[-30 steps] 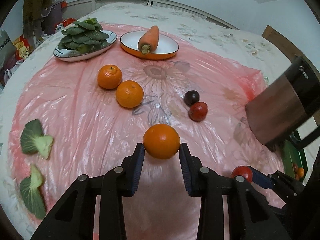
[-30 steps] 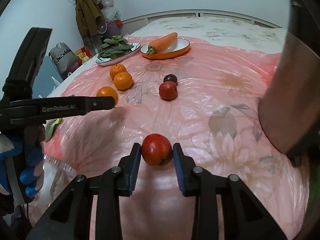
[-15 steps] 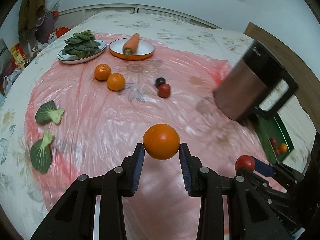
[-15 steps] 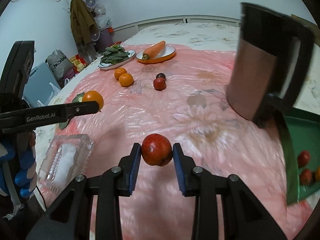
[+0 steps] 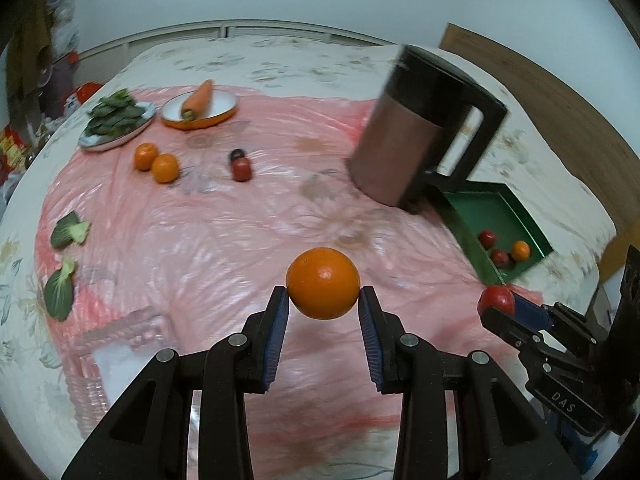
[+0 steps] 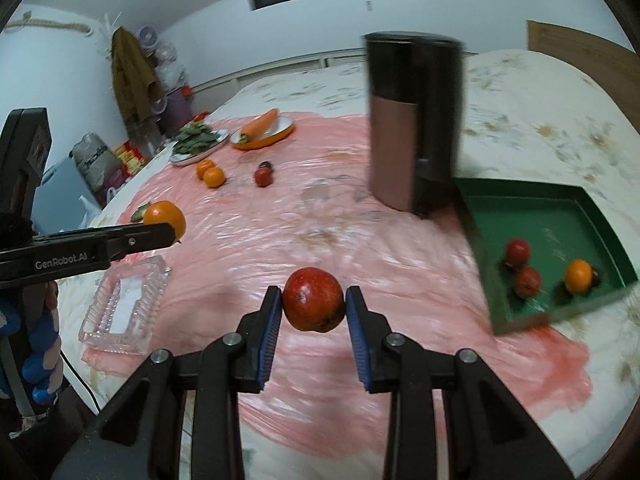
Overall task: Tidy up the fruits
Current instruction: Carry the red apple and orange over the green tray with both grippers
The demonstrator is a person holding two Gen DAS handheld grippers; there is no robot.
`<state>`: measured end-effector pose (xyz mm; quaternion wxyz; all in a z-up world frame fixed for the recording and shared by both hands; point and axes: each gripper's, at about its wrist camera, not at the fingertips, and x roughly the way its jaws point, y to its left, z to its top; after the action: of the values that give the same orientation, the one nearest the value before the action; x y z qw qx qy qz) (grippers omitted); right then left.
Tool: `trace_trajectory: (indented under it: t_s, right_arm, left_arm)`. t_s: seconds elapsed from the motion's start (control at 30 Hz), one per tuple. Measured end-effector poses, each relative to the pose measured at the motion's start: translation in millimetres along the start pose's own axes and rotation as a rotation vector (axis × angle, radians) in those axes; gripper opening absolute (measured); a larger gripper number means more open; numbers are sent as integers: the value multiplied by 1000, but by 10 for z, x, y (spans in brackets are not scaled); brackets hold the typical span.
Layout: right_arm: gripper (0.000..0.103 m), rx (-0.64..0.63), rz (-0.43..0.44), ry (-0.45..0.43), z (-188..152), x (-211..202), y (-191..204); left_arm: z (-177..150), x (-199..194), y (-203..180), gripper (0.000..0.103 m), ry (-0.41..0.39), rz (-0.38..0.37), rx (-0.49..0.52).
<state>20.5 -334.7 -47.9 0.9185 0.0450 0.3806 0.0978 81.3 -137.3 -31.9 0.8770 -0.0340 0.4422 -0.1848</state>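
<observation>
We have the left gripper [image 5: 323,306] clamped on an orange [image 5: 323,283] above the pink sheet [image 5: 224,240]; green tray [image 5: 516,216] right, three fruits inside.

The kettle [image 5: 416,136] is smeared by motion blur in both wrist views, it hides the far corner of the green tray [image 6: 576,200], and the pink sheet [image 5: 224,240] around it is streaked as well. From the left wrist, the right gripper [image 5: 496,306] shows only side-on, so the red fruit [image 5: 496,299] in it is half covered, while the glass dish [image 5: 116,344] is blurred and partly behind the near arm. From the right wrist, the left gripper's arm covers part of the orange [image 6: 166,218], and the dark fruit [image 6: 266,165] behind the small red one [image 6: 263,177] is too small to identify.
</observation>
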Motion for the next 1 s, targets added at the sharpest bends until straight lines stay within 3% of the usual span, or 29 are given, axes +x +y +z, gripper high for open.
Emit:
trace_trajectory:
  t_s: [0.4, 1.0]
  right_arm:
    - [29, 130, -89, -53, -155, -365, -830]
    - [29, 244, -233, -119, 8, -534, -2061]
  left_arm:
    - [106, 178, -818, 31, 28, -58, 109]
    - [435, 844, -1774, 31, 71, -138, 236]
